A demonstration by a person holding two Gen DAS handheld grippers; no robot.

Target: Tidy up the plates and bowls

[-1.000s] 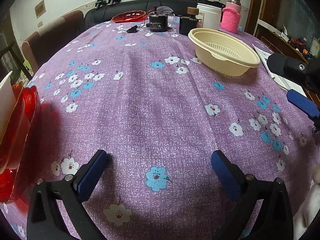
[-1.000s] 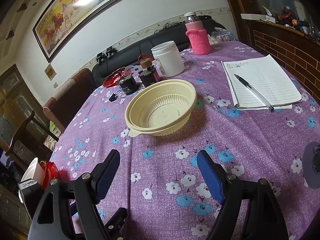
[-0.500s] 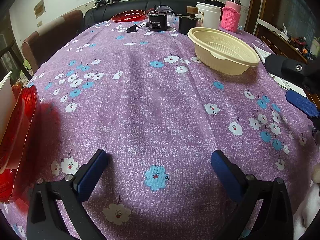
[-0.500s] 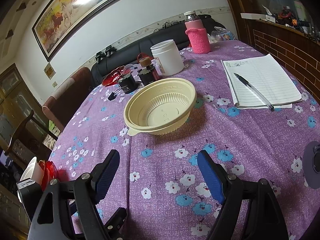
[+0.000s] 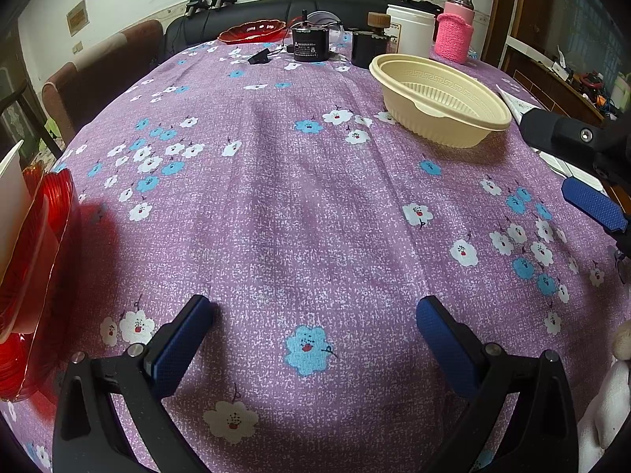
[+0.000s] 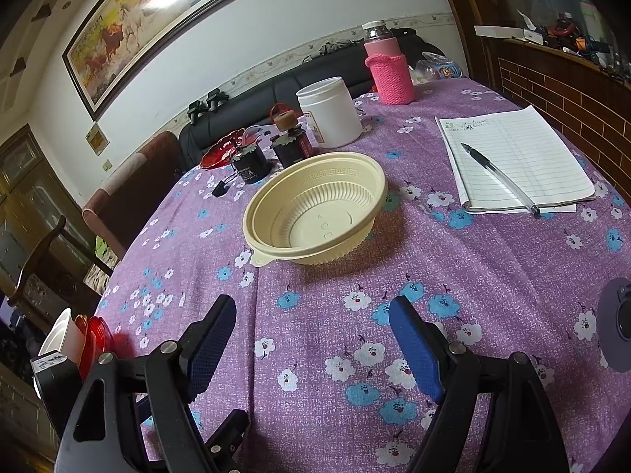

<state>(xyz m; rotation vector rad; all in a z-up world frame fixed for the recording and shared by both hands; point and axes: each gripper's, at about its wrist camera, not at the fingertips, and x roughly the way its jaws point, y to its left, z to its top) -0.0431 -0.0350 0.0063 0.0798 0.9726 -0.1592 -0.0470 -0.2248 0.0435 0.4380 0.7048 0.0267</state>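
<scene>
A cream plastic bowl (image 6: 317, 207) stands upright on the purple flowered tablecloth (image 6: 493, 276), a short way ahead of my right gripper (image 6: 311, 313), which is open and empty. The same bowl (image 5: 439, 98) lies far off to the upper right in the left wrist view. My left gripper (image 5: 313, 311) is open over bare cloth, holding nothing. Red glass plates (image 5: 35, 248) with a white dish (image 5: 10, 197) on them sit at the table's left edge. One blue pad of the right gripper's fingers (image 5: 593, 203) shows at the right edge of the left wrist view.
At the far side stand a red dish (image 5: 252, 31), two dark jars (image 6: 290, 144), a white tub (image 6: 329, 112) and a pink-sleeved bottle (image 6: 388, 67). A lined notepad (image 6: 516, 157) with a pen (image 6: 499, 173) lies right. A grey disc (image 6: 617, 329) sits at the right edge. Chairs surround the table.
</scene>
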